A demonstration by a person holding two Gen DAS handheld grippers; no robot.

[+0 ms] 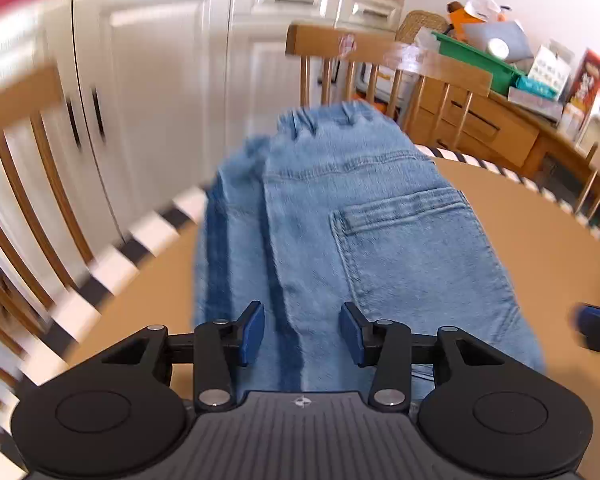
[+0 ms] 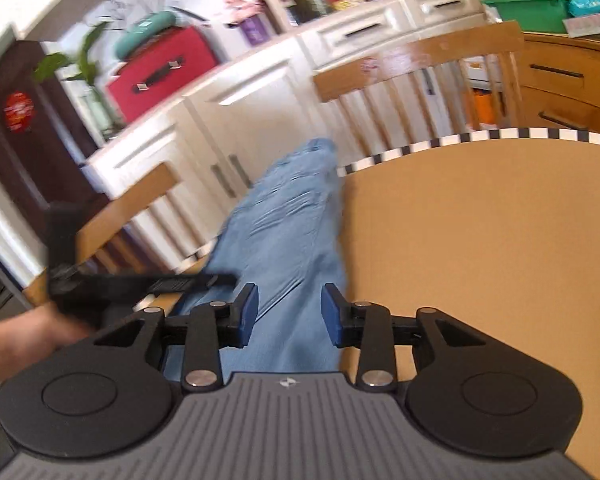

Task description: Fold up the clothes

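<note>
Light blue jeans point(image 1: 364, 216) lie on the tan round table point(image 1: 540, 240), folded lengthwise with a back pocket point(image 1: 404, 232) facing up and the waistband at the far rim. My left gripper point(image 1: 302, 332) hovers over the near end of the jeans, jaws apart, with flat denim showing in the gap. In the right wrist view the jeans point(image 2: 288, 224) run away toward the table's far edge. My right gripper point(image 2: 290, 316) stands open just above them. The left gripper point(image 2: 112, 284) appears blurred at the left there, held by a hand point(image 2: 24, 332).
The table has a black-and-white checked rim point(image 2: 460, 140). Wooden chairs point(image 1: 384, 64) stand at the far side and at the left point(image 1: 16, 128). White cabinets point(image 1: 160, 100) are behind, and a wooden sideboard point(image 1: 496, 128) with a green tray point(image 1: 480, 62) is at the right.
</note>
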